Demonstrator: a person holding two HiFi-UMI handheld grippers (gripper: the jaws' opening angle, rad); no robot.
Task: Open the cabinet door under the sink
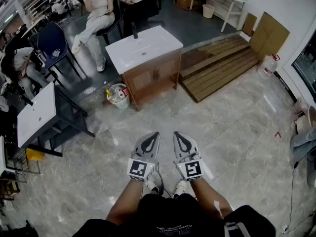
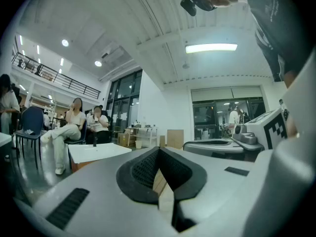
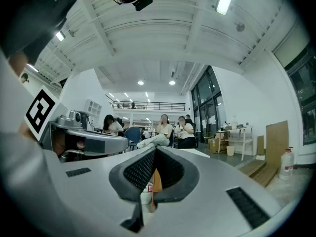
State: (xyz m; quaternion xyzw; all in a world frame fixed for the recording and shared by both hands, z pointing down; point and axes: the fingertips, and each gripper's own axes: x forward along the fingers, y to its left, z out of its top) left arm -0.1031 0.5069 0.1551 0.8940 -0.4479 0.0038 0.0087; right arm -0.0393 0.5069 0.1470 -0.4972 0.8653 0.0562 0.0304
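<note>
A wooden cabinet (image 1: 152, 79) with a white sink top (image 1: 143, 48) stands some way ahead on the marble floor, both doors closed. My two grippers are held side by side low in the head view, far short of it. The left gripper (image 1: 153, 135) is shut with nothing in it, and so is the right gripper (image 1: 177, 134). In the left gripper view the left gripper (image 2: 159, 153) points level, with the sink top (image 2: 98, 152) off to the left. Through the hollow of the right gripper (image 3: 154, 153) a strip of the cabinet (image 3: 156, 181) shows.
A white bin (image 1: 118, 96) with rubbish sits at the cabinet's left corner. A low wooden platform (image 1: 222, 62) lies to its right. Another white sink (image 1: 37, 113) on a black frame stands at the left. Seated people and a blue chair (image 1: 52, 46) are behind.
</note>
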